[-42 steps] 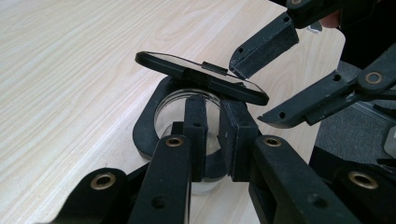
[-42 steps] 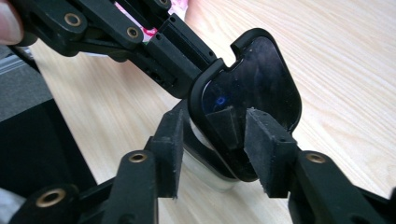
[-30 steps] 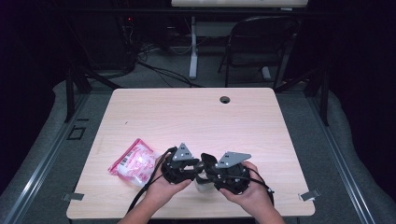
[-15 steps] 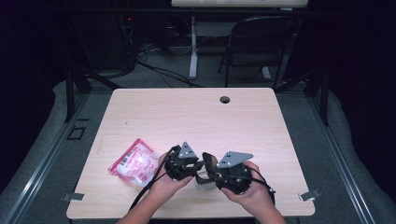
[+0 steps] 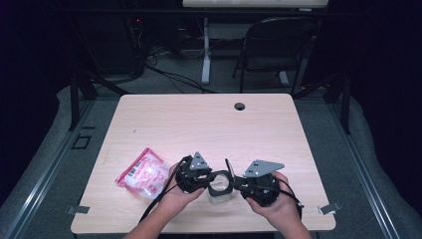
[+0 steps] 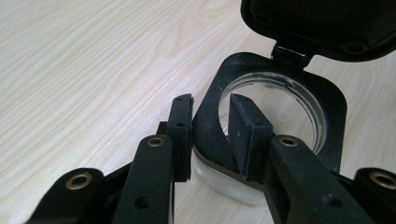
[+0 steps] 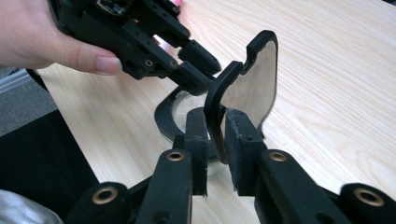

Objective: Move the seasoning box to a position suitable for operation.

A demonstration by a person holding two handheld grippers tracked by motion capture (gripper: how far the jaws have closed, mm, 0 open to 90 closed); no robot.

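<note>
Pinching the small clear glass jar (image 5: pixel 219 195) by its rigid black collar with my left gripper (image 6: pixel 212 135) near the desk's (image 5: pixel 199 124) front edge, my right gripper (image 7: pixel 215 140) clamps the light hinged black lid (image 7: pixel 247 79), both jaws having just narrowed.

the left gripper (image 5: pixel 205 178) and right gripper (image 5: pixel 238 183) are meeting over a clear container with a black rim (image 5: pixel 219 184) near the front edge of the wooden table (image 5: pixel 199 124). a pink packet (image 5: pixel 144 173) is lying just left of the person's left hand (image 5: pixel 180 195).

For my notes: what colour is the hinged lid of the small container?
Black; the lid shows best in the right gripper view.
</note>
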